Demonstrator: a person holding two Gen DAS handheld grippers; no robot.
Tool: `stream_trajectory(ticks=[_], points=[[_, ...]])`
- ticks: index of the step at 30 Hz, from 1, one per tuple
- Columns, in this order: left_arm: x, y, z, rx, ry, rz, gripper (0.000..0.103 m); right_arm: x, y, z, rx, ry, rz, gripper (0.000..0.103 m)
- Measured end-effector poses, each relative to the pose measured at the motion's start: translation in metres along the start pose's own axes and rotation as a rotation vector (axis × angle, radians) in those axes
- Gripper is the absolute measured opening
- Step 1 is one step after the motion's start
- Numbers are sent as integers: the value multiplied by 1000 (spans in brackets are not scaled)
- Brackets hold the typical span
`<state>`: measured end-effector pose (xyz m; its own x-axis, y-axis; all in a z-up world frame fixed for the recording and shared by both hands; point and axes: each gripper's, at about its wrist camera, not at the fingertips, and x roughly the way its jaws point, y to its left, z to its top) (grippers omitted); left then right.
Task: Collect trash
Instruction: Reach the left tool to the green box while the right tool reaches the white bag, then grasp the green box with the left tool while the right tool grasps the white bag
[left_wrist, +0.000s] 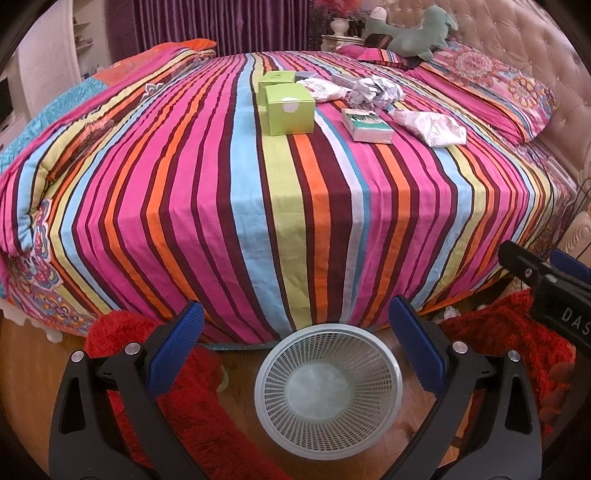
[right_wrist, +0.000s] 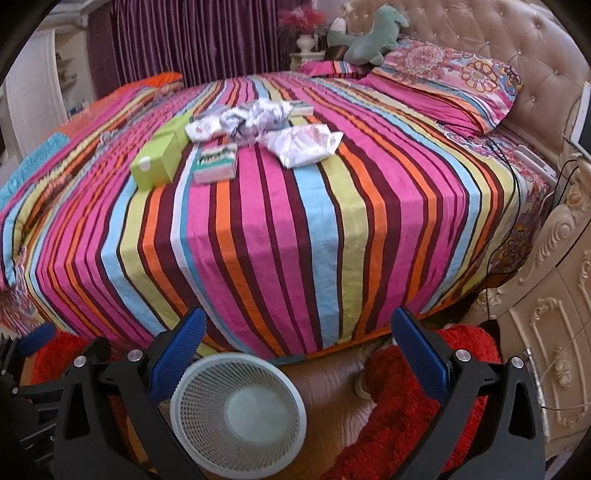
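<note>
Trash lies on the striped bed (left_wrist: 258, 206): two green boxes (left_wrist: 290, 109), a flat teal-and-white box (left_wrist: 367, 125), crumpled paper (left_wrist: 375, 92) and white wrappers (left_wrist: 432, 127). In the right wrist view the same pile shows: green box (right_wrist: 157, 162), flat box (right_wrist: 216, 164), crumpled paper (right_wrist: 255, 116), wrapper (right_wrist: 304, 144). A white mesh basket (left_wrist: 328, 384) (right_wrist: 238, 413) stands empty on the floor by the bed. My left gripper (left_wrist: 295, 350) is open above the basket. My right gripper (right_wrist: 297, 354) is open and empty, basket below its left finger.
Red shaggy rugs (left_wrist: 192, 398) (right_wrist: 402, 402) lie on the wooden floor on both sides of the basket. An ornate cream nightstand (right_wrist: 546, 325) stands at the right. Pillows (right_wrist: 450, 85), a plush toy (right_wrist: 369, 37) and a tufted headboard (right_wrist: 517, 37) are at the far right.
</note>
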<state>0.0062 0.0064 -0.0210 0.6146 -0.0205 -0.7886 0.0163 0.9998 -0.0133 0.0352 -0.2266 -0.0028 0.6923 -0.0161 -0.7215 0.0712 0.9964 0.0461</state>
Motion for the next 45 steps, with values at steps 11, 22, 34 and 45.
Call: stream_trajectory(ticks=[11, 22, 34, 45], points=[[8, 5, 40, -18, -88, -6, 97, 10, -11, 32, 23, -49, 66, 96], [53, 17, 148, -107, -132, 83, 97, 65, -25, 103, 3, -44, 77, 96], [127, 11, 211, -107, -35, 87, 97, 126, -22, 163, -121, 22, 104, 96], [182, 16, 232, -112, 66, 103, 97, 176, -15, 178, -205, 120, 107, 96]])
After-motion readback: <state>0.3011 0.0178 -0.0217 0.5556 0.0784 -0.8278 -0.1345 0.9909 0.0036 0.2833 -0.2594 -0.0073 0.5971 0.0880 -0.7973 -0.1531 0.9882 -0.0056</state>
